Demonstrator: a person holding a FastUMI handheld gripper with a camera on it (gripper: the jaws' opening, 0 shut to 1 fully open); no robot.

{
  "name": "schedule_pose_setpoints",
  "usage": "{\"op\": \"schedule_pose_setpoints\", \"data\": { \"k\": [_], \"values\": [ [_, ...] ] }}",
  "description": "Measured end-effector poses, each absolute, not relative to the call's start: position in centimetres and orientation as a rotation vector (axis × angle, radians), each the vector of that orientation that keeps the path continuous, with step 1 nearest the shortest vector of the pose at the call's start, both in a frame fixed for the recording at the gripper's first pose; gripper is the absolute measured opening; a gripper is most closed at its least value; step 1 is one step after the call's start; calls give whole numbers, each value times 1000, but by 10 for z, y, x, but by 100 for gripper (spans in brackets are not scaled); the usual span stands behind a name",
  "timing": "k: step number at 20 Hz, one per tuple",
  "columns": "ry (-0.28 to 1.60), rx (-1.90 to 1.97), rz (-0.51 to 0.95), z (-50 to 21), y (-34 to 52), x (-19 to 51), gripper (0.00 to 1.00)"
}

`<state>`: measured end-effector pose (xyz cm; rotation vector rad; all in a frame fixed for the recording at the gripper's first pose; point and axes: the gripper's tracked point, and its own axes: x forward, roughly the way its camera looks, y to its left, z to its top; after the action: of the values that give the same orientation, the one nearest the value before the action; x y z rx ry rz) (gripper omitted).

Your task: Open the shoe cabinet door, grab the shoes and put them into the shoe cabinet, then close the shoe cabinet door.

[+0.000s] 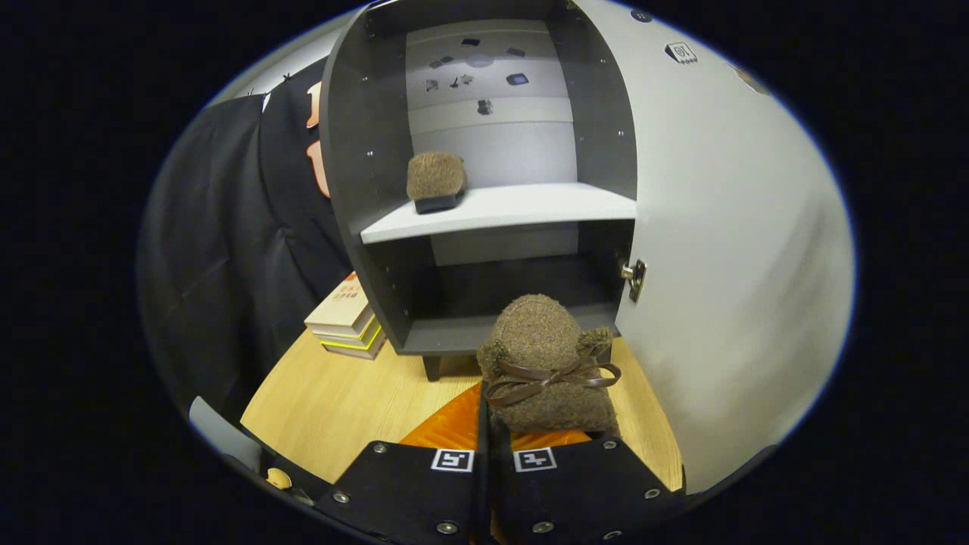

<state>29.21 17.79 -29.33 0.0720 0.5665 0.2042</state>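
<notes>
A brown fuzzy shoe [549, 356] with a brown ribbon bow sits just ahead of my fingers, toe pointing at the cabinet. My gripper [486, 412] is shut on the shoe's rear left edge, its fingers pressed almost together. The dark grey shoe cabinet [363, 151] stands beyond, with its light door [727, 265] swung open to the right. The matching shoe [435, 180] rests on the left part of the white middle shelf [522, 206]. The held shoe is level with the dark lower compartment [484, 291], in front of its opening.
The cabinet stands on a wooden table [333, 401]. An orange mat [447, 428] lies under the held shoe. A stack of books [344, 314] sits left of the cabinet base. A metal hinge [634, 278] juts from the door's inner edge near the shoe.
</notes>
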Motion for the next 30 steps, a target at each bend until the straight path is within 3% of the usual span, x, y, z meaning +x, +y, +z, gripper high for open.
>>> {"op": "schedule_pose_setpoints", "data": {
  "k": [8,16,30],
  "values": [
    [456,21,133,-217,182,355,5],
    [422,-7,175,-174,191,433,5],
    [443,-40,235,-173,213,572,5]
  ]
}}
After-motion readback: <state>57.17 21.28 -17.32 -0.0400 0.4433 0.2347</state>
